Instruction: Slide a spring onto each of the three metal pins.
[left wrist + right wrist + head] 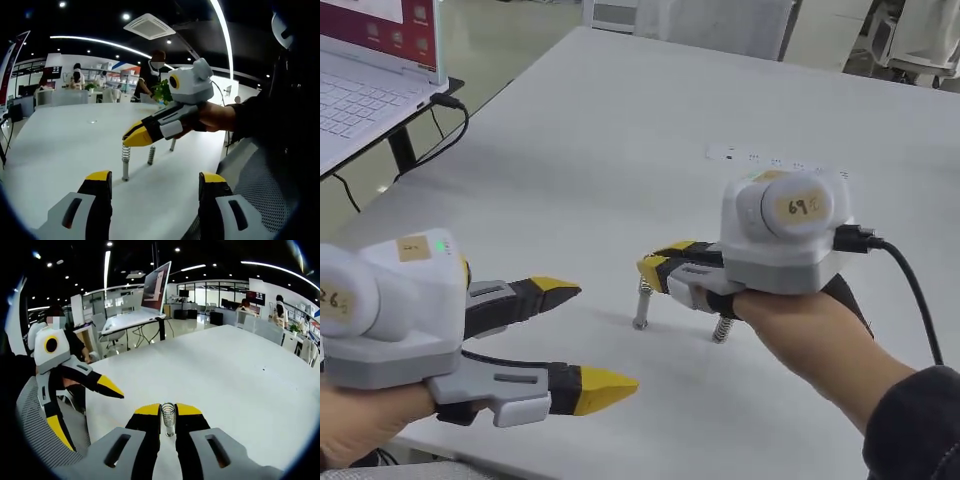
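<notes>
Right tongs are pinched shut on a spring, and it's standing upright between the yellow tips. From the left gripper view three pins stand in a row on the white bench. The first pin is the one closest to that camera, and the held spring sits right at its top: coils bunched up high under the tong tips, bare shaft showing below, down to the bench. The second pin shows coils along its length, so it looks sleeved. The third pin is too small to call. Here's what the next move hangs on: spring and pin both run vertical, axis over axis, with the right tongs reaching in level from the side. So I'd say it's a straight push down the shaft, keeping the coil square so it doesn't snag or tip the pin. The left tongs are spread wide and empty, hovering above the bench off to the person's left, well apart from the pins. The right hand is clearly the nearer one and has this job to itself.
</notes>
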Demonstrator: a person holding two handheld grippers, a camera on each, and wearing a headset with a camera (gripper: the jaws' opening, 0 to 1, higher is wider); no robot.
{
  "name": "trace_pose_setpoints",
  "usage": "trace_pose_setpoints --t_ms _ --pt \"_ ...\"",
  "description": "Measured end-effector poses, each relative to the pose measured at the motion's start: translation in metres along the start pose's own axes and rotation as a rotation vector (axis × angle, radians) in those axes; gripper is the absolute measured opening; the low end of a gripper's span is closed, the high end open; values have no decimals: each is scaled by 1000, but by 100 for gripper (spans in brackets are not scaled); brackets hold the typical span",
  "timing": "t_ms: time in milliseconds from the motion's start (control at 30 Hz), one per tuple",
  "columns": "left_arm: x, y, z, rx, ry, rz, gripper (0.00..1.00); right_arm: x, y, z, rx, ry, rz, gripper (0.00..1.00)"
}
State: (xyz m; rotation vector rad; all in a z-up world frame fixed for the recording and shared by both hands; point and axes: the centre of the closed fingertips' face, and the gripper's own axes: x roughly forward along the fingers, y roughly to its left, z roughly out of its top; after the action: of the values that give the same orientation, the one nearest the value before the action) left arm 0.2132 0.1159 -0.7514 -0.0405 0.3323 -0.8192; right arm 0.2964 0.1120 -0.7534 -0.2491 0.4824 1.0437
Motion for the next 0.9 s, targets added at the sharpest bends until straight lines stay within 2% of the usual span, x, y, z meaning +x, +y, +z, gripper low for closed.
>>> trace_pose_setpoints --t_ms 333,900 --pt "0 0 -1 1 3 -2 66 3 -1 -6 1 10 2 8" --pt "0 -1 -1 3 8 -1 65 16 -1 -28 -6 36 8 8"
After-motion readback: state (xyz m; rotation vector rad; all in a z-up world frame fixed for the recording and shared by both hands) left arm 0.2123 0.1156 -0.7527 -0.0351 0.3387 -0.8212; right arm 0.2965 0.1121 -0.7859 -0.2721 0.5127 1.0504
